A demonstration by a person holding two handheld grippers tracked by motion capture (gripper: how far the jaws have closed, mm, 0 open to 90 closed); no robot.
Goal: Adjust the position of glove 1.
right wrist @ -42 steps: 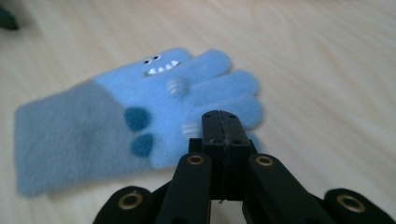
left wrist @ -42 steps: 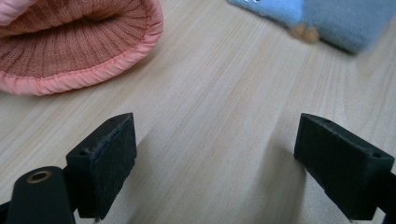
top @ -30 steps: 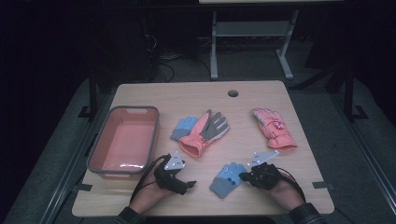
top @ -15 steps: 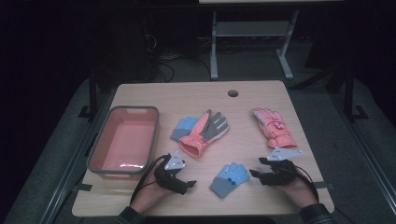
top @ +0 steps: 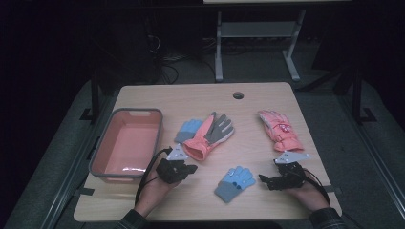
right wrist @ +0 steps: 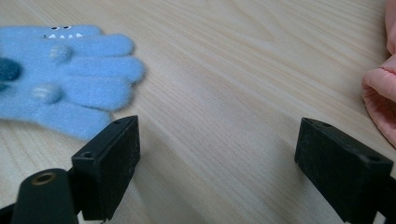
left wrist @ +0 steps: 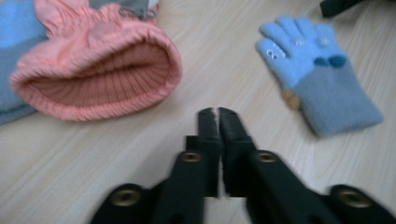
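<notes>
A small blue knit glove point(top: 235, 182) lies flat on the table near the front, between my two grippers. My right gripper point(top: 263, 180) stands just right of it; its jaws have just been opening and now stand open with nothing between them point(right wrist: 217, 135). In the right gripper view the blue glove point(right wrist: 60, 70) lies ahead to the left. My left gripper point(top: 191, 168) sits left of the glove; its jaws have just been closing and are shut on nothing point(left wrist: 217, 114). Ahead of it lies the open cuff of a pink and grey glove point(left wrist: 98, 79), with the blue glove point(left wrist: 317, 70) to the right.
A pink bin point(top: 102, 148) with a grey rim stands at the left of the table. The pink and grey glove point(top: 210, 136) lies over another blue glove point(top: 187, 129) at the middle. A pink glove point(top: 279, 130) lies at the right, its edge beside the right jaw point(right wrist: 380, 93).
My right gripper has drawn back to the right, away from the blue glove, which now lies free on the table. The left hand has barely shifted.
</notes>
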